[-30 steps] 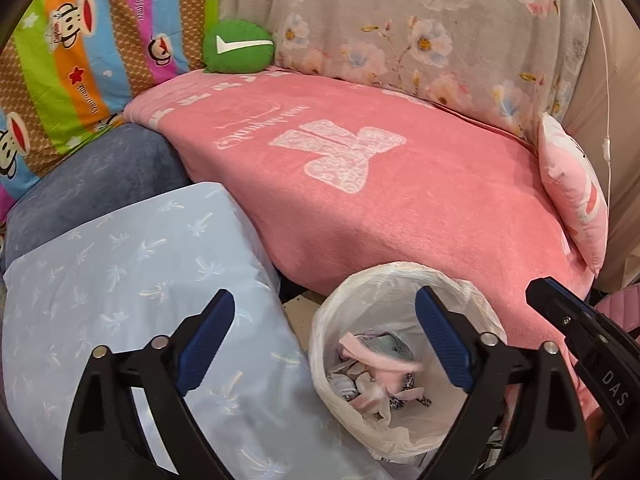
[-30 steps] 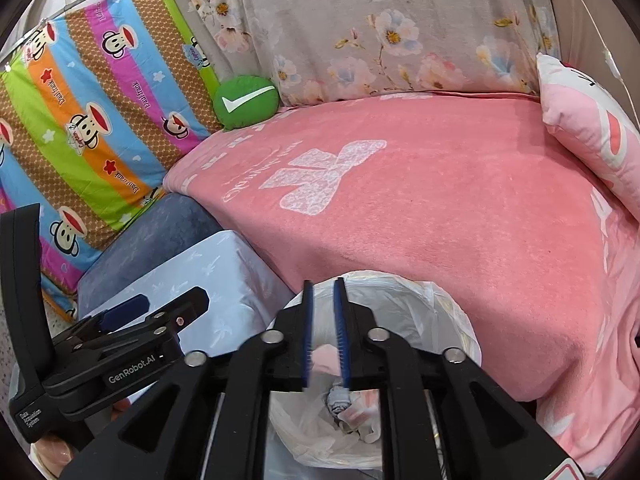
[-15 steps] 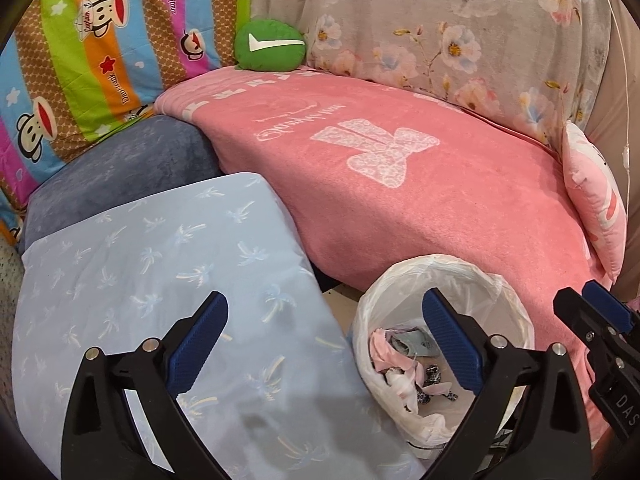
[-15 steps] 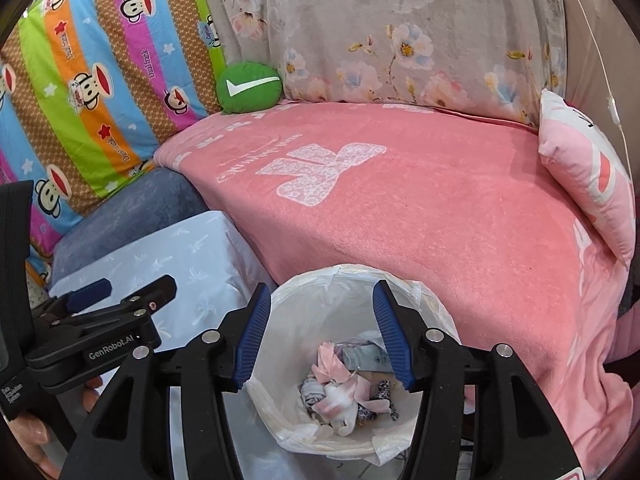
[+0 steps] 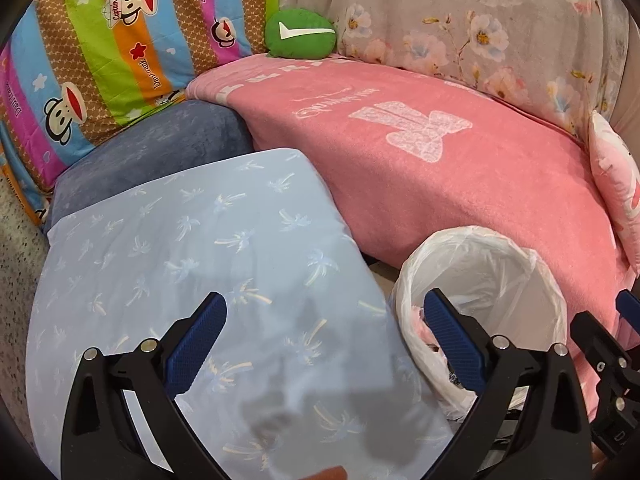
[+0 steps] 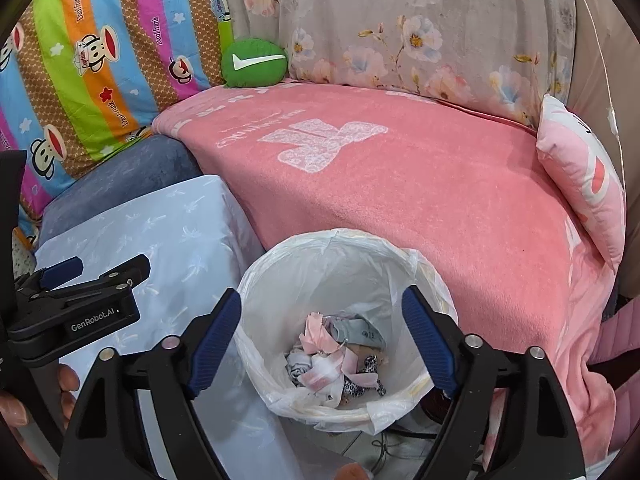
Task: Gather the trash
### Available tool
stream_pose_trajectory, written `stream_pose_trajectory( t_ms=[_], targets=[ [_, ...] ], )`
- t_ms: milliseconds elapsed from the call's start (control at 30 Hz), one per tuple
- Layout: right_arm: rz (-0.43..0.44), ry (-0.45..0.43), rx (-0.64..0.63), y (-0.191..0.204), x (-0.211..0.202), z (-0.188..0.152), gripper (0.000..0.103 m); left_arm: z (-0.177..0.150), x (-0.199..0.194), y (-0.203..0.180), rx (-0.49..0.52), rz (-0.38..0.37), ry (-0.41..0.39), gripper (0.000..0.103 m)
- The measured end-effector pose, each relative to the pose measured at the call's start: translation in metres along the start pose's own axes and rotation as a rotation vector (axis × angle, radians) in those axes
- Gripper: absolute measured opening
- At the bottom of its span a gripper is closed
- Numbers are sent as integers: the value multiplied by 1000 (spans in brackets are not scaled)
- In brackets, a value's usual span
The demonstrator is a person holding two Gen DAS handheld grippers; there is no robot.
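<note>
inside white-lined bin (image 6: 344, 264), pink and patterned scraps (image 6: 336, 360); right claw (image 6: 322, 340) spread above.

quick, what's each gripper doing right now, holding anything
Left gripper: open, holding nothing, above the pale blue palm-print cushion.
Right gripper: open, holding nothing, above the white-lined trash bin.

Right tool (image 6: 322, 340) wide open, empty, over lined trash bin (image 6: 436, 280); pink and grey scraps (image 6: 332, 360) inside. Left tool (image 6: 96, 276) at left.
</note>
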State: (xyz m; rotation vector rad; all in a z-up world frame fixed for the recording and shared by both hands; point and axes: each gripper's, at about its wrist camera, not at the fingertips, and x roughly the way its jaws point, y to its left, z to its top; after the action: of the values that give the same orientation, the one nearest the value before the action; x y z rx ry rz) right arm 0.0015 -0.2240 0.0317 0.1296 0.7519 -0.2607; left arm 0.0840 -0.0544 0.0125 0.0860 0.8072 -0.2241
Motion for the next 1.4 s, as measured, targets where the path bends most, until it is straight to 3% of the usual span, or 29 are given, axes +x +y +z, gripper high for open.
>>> stream_pose_trajectory(
  t_ms=[133,200,600,833,1400],
  targets=[
    [1,14,4,-2,2,-9,88,-8,-1,-1,16,16,7,95],
    [-5,14,6,-4,2,-12,98,-11,-1,-2,21,19,9,95],
    [6,-3,-43,0,5,-15,97,-17,-3,4,16,61,10,95],
    [22,2,-138,9,10,-10,98,-19,-3,5,5,87,17,95],
    [67,4,-138,10,14,-11,98,-20,-11,5,-11,137,5,95]
  ],
)
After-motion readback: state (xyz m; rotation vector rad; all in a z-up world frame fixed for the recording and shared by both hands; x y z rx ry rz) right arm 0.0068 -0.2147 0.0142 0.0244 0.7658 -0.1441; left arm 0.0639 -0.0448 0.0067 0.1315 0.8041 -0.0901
